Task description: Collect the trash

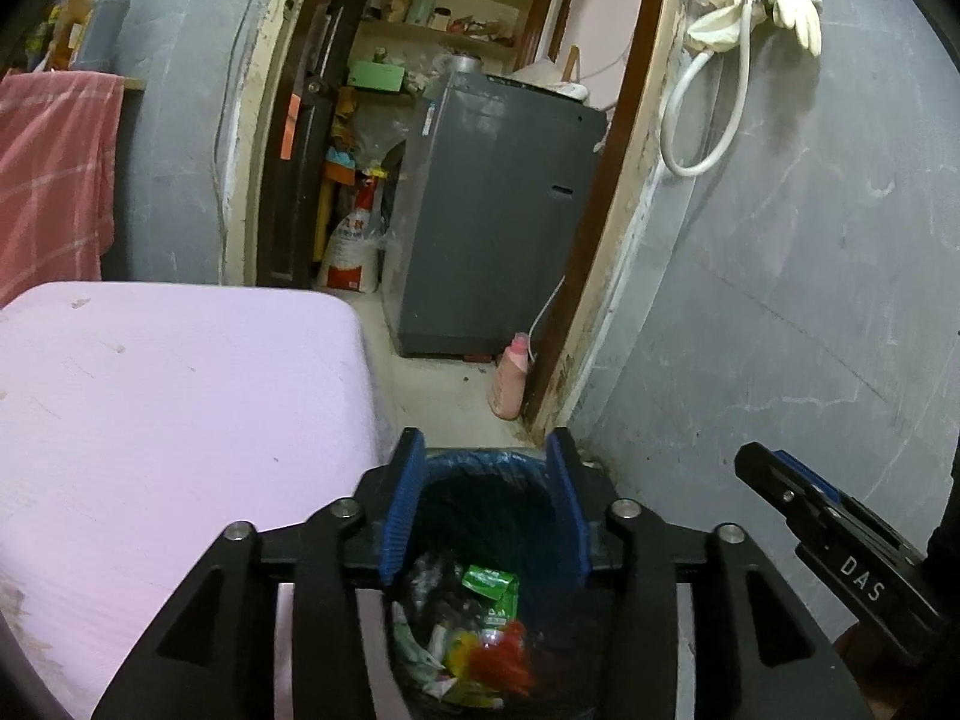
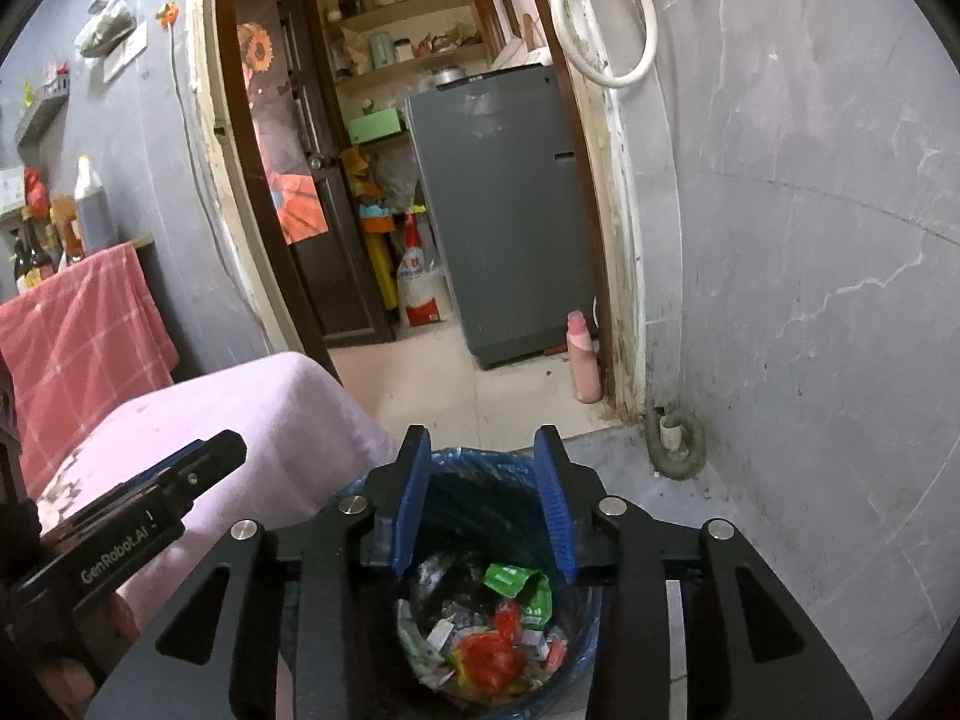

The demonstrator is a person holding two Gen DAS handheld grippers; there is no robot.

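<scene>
A bin (image 1: 480, 461) lined with a blue bag stands on the floor below both grippers; in the right wrist view its rim (image 2: 480, 457) shows too. Inside lie crumpled wrappers: a green packet (image 1: 493, 585), red plastic (image 1: 507, 654) and white scraps. From the right wrist the same green packet (image 2: 517, 582) and red plastic (image 2: 489, 657) show. My left gripper (image 1: 487, 498) hangs over the bin, open, with nothing between its blue pads. My right gripper (image 2: 485, 495) is open above the bin as well, and empty. Each gripper appears in the other's view, the right gripper (image 1: 774, 474) and the left gripper (image 2: 219, 450).
A table with a pink cloth (image 1: 168, 420) stands left of the bin. A grey wall (image 1: 810, 300) closes the right side. Ahead, a doorway opens onto a grey appliance (image 1: 498, 210), a pink bottle (image 1: 511, 381) on the floor and cluttered shelves. A red checked towel (image 2: 84, 324) hangs at the left.
</scene>
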